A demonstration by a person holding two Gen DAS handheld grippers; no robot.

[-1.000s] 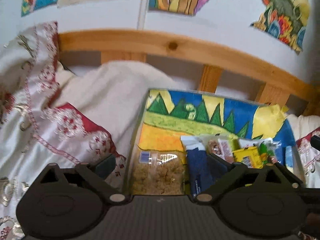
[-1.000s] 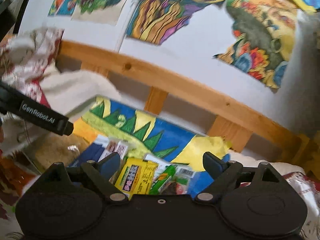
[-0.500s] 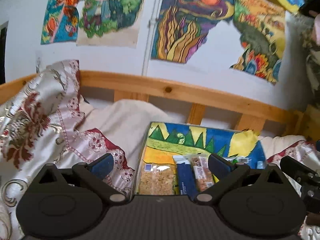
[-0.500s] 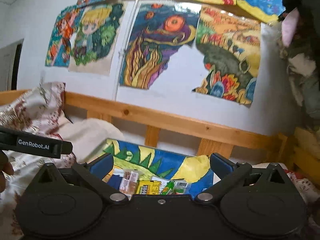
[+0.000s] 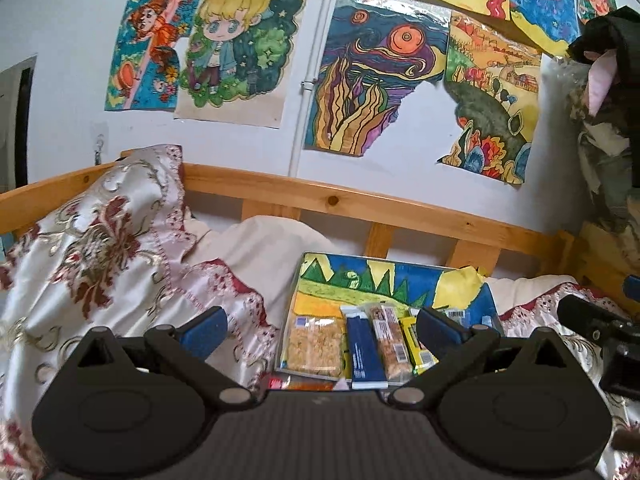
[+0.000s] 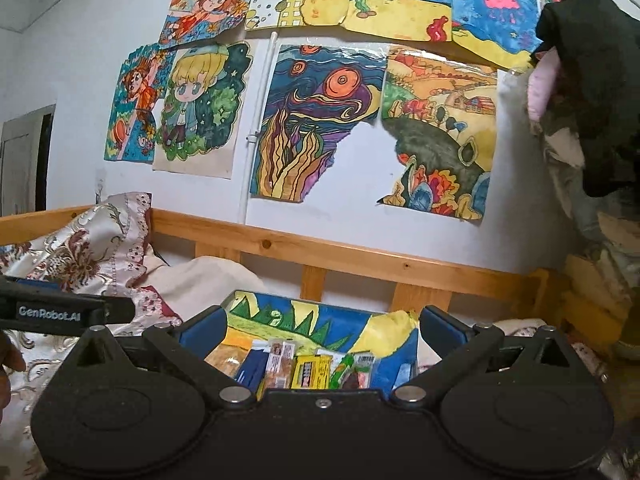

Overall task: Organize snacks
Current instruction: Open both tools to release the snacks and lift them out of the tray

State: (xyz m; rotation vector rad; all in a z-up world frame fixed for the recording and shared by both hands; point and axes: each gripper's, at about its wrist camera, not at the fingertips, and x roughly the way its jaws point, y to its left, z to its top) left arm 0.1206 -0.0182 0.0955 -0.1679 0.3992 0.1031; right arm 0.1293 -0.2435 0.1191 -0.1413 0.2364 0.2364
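Observation:
Several snacks lie side by side on a painted board (image 5: 384, 280) on the bed: a clear bag of crumbly snack (image 5: 314, 346), a dark blue bar (image 5: 364, 350), a cereal bar (image 5: 390, 340) and a yellow pack (image 5: 414, 340). My left gripper (image 5: 320, 330) is open and empty, raised above and in front of them. My right gripper (image 6: 322, 330) is open and empty too, above the same row: the cereal bar (image 6: 278, 362), the yellow pack (image 6: 310, 372) and a green wrapper (image 6: 344, 370).
A patterned satin quilt (image 5: 100, 248) is piled at the left. A wooden bed rail (image 5: 360, 208) runs behind the board, under a wall of drawings. Hanging clothes (image 6: 592, 80) fill the right edge. The left gripper's body (image 6: 60, 310) shows in the right wrist view.
Both grippers have pulled back and up from the snacks; the views now take in more wall and less of the board. Both stayed open.

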